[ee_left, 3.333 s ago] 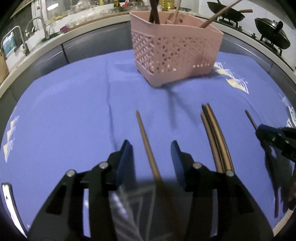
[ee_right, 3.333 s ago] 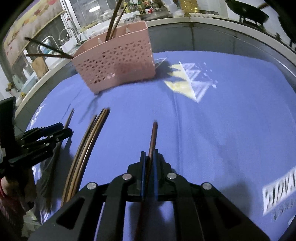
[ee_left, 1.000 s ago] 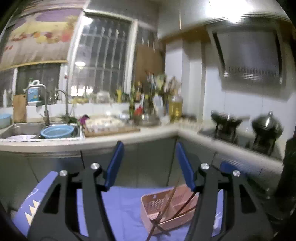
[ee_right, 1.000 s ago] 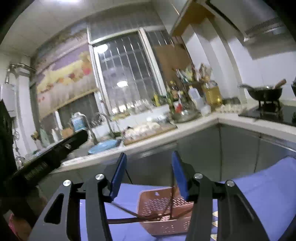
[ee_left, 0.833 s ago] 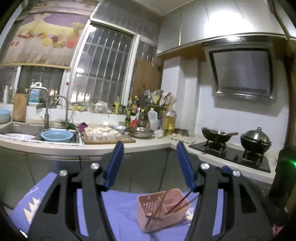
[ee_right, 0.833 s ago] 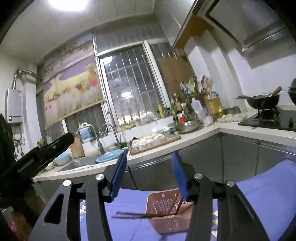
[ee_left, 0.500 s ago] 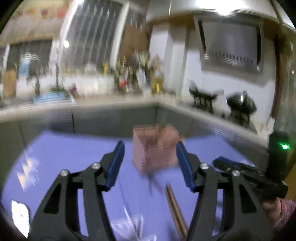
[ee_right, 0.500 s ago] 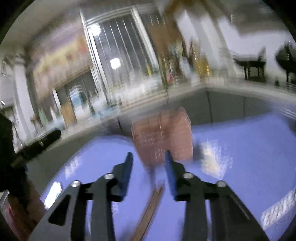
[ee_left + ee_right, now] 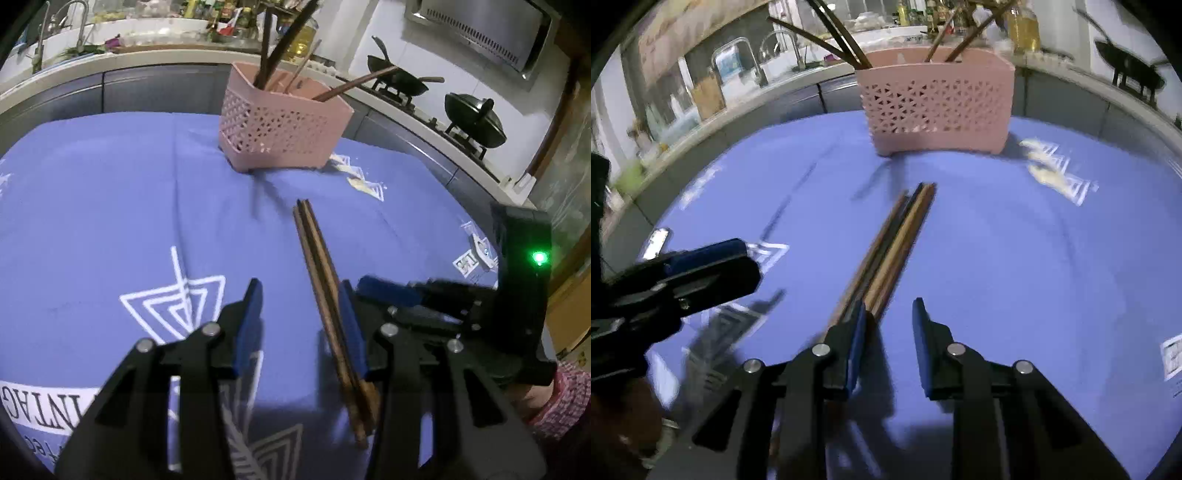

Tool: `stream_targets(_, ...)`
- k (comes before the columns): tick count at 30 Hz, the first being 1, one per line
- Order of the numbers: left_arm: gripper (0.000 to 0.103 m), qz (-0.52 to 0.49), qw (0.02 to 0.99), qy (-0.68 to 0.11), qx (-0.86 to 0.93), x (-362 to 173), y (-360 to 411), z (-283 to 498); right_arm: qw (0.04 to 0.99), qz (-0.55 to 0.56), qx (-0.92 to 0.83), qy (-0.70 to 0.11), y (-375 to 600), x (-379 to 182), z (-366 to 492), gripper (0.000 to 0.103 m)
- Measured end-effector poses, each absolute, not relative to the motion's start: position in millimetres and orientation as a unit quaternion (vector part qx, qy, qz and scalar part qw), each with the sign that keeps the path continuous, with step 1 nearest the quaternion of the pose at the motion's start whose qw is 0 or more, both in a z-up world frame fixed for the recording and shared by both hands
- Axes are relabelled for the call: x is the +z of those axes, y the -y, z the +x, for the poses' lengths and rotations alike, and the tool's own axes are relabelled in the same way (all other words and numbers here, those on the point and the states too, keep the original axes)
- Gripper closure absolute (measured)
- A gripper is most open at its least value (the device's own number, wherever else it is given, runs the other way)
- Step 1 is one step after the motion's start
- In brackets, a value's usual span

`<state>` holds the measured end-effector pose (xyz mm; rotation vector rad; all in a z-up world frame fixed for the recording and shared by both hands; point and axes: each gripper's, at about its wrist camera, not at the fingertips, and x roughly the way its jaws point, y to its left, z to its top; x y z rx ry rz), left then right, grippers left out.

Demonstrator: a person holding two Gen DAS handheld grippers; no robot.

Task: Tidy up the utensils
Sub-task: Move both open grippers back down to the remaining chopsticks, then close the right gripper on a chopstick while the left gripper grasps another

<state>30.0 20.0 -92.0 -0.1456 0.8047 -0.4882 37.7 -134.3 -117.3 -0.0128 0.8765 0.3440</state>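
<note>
A bundle of brown chopsticks (image 9: 321,288) lies on the blue tablecloth (image 9: 110,206), pointing toward the pink lattice basket (image 9: 284,125), which holds several chopsticks upright. My left gripper (image 9: 300,291) is low over the cloth, its jaws closing, with the bundle between them close to the right finger and no pad pressing it. In the right wrist view the same bundle (image 9: 897,236) runs under the left finger of my right gripper (image 9: 889,308), whose closing jaws have almost nothing in the gap. Each gripper shows in the other's view: the right gripper (image 9: 406,291) and the left gripper (image 9: 701,269).
The basket (image 9: 938,107) stands at the far side of the cloth (image 9: 1034,258). Behind it runs a counter with a sink (image 9: 59,33), bottles, and a stove with a wok (image 9: 399,83) and a lidded pot (image 9: 474,118). A person's checked sleeve (image 9: 565,391) is at the lower right.
Both grippers tipped down from facing the kitchen wall and sank to the cloth beside the chopstick bundle. Their jaws have narrowed. The single chopsticks they handled earlier are gone from the cloth.
</note>
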Motion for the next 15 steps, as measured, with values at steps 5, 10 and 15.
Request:
stream_targets(5, 0.062, -0.062, 0.884, -0.398, -0.239, -95, -11, 34, 0.891, 0.022, 0.156, -0.425, 154, -116, 36, 0.077)
stream_targets(10, 0.062, -0.025, 0.876, -0.417, -0.243, -106, 14, 37, 0.894, 0.047, 0.162, -0.414, 164, -110, 37, 0.077)
stream_targets(15, 0.065, 0.002, 0.871, -0.437, -0.225, -121, 29, 43, 0.895, 0.084, 0.145, -0.412, 180, -110, 50, 0.077)
